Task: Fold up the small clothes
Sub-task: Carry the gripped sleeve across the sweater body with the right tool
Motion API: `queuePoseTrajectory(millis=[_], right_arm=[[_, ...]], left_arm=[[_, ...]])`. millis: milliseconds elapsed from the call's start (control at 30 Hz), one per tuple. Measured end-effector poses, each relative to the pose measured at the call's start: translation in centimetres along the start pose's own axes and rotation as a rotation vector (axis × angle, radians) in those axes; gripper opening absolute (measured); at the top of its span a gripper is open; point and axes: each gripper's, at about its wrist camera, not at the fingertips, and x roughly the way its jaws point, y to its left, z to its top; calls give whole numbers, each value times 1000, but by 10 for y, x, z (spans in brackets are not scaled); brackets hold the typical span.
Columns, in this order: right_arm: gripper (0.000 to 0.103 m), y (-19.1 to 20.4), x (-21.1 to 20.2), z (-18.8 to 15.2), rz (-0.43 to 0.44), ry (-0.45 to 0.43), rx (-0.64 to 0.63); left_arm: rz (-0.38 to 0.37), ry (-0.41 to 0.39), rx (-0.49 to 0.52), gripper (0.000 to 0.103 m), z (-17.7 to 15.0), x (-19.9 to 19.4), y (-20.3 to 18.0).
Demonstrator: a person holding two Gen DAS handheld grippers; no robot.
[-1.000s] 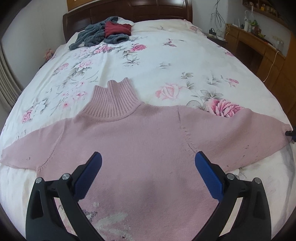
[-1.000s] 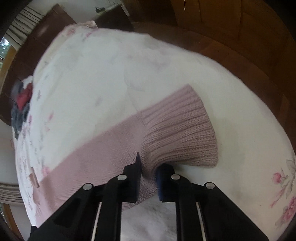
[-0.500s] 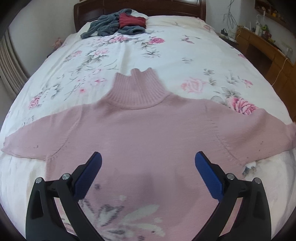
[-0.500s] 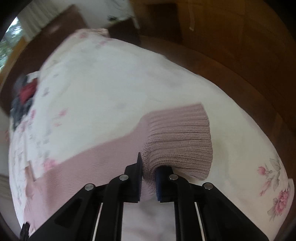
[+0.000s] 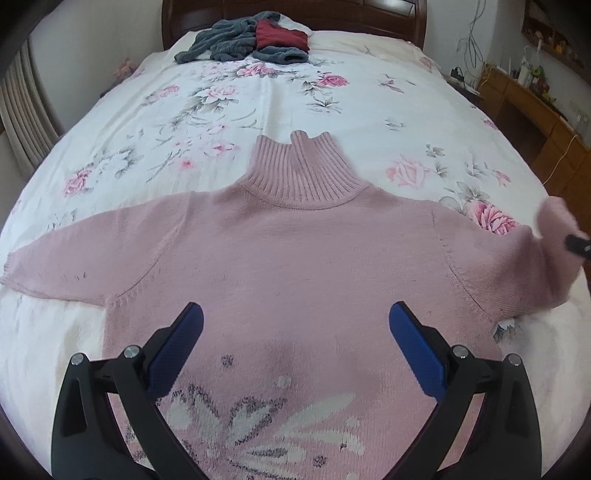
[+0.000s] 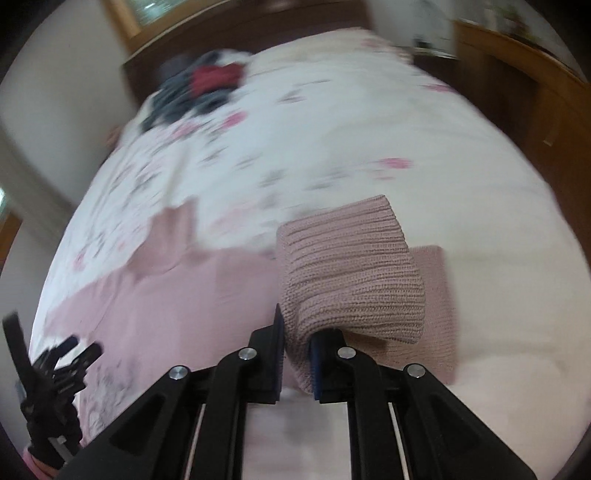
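Observation:
A pink turtleneck sweater [image 5: 295,251] lies flat on the floral bedspread [image 5: 332,96], collar away from me, a white flower pattern near its hem. My left gripper [image 5: 295,332] hovers open above the sweater's chest with nothing between its blue pads. My right gripper [image 6: 295,332] is shut on the ribbed cuff [image 6: 351,273] of the right sleeve, which is raised off the bed and curls over toward the sweater's body. In the left wrist view that sleeve end [image 5: 554,221] is lifted at the far right. The left sleeve [image 5: 55,266] lies stretched out flat.
A pile of grey and dark red clothes [image 5: 255,40] sits near the wooden headboard [image 5: 295,7]. A wooden desk [image 5: 535,107] with small items stands right of the bed. A curtain [image 5: 22,110] hangs on the left. The left gripper's frame [image 6: 48,384] shows in the right wrist view.
My right gripper has lifted the sleeve cuff off the bed and swung it inward toward the sweater's body. The left gripper has drawn back, so the flower pattern near the hem now shows.

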Motion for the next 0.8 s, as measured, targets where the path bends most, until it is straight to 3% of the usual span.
queuePoseTrajectory(millis=[200, 400, 500, 633, 800], right_arm=[[11, 75, 46, -16, 25, 59, -134], [11, 105, 89, -34, 48, 135, -184], [17, 115, 106, -47, 63, 198, -211], [34, 112, 102, -63, 122, 237, -223], [35, 92, 66, -78, 156, 234, -232]], left_arm=[[-11, 12, -13, 100, -1, 3, 12], [-25, 23, -31, 100, -1, 7, 21], [-46, 45, -41, 100, -1, 13, 21], [-72, 64, -44, 100, -3, 18, 15], [-113, 97, -32, 100, -6, 24, -5]])
